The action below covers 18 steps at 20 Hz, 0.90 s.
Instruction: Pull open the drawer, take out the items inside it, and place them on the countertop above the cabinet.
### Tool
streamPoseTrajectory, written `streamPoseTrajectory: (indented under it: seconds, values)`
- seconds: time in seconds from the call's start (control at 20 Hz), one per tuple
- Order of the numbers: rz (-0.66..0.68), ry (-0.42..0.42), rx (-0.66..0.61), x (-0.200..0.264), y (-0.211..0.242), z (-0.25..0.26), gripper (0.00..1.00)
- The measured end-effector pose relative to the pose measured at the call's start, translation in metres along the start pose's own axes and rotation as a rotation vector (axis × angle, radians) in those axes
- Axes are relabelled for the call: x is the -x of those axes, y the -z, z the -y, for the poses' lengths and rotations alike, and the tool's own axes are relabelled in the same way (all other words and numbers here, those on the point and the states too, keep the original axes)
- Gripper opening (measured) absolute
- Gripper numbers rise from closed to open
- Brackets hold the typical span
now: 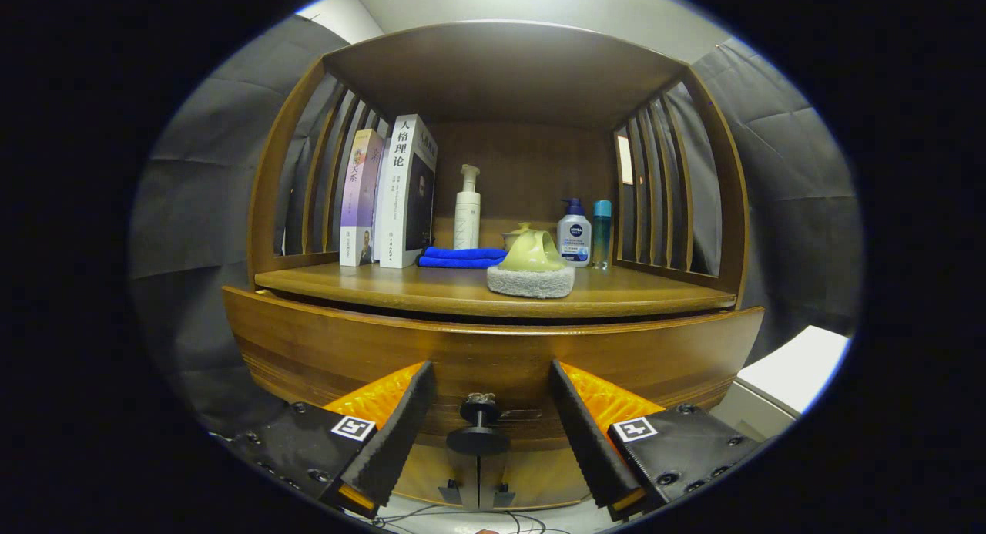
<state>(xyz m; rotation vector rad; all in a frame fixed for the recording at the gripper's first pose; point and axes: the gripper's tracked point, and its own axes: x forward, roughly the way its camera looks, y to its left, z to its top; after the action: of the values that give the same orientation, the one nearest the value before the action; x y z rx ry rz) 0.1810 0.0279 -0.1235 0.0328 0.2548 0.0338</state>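
Note:
A wooden drawer front point(493, 349) spans the cabinet just below the countertop point(431, 291), standing slightly forward of it with a dark gap above. Its small black knob point(478, 424) sits midway between my fingers. My gripper point(491, 376) is open, orange-backed black pads point(400, 426) on either side of the knob and apart from it. The inside of the drawer is hidden.
On the countertop stand two books point(389, 195), a white pump bottle point(467, 210), a folded blue cloth point(461, 257), a yellow-green scrubber on a grey sponge point(531, 270), a pump lotion bottle point(574, 233) and a teal bottle point(601, 230). Slatted wooden sides flank it. A white surface point(793, 368) lies right.

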Motion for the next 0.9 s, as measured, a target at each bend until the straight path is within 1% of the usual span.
streamPoseTrajectory:
  seconds: [0.5, 0.7, 0.8, 0.9]
  values:
    - [-0.013, 0.009, 0.016, -0.030, -0.003, 0.000, 0.97]
    - [-0.012, 0.016, -0.007, -0.029, -0.004, -0.001, 0.97]
    - [-0.025, 0.004, -0.012, -0.028, -0.005, -0.003, 0.96]
    - [-0.031, -0.002, -0.007, -0.016, -0.011, -0.002, 0.97]
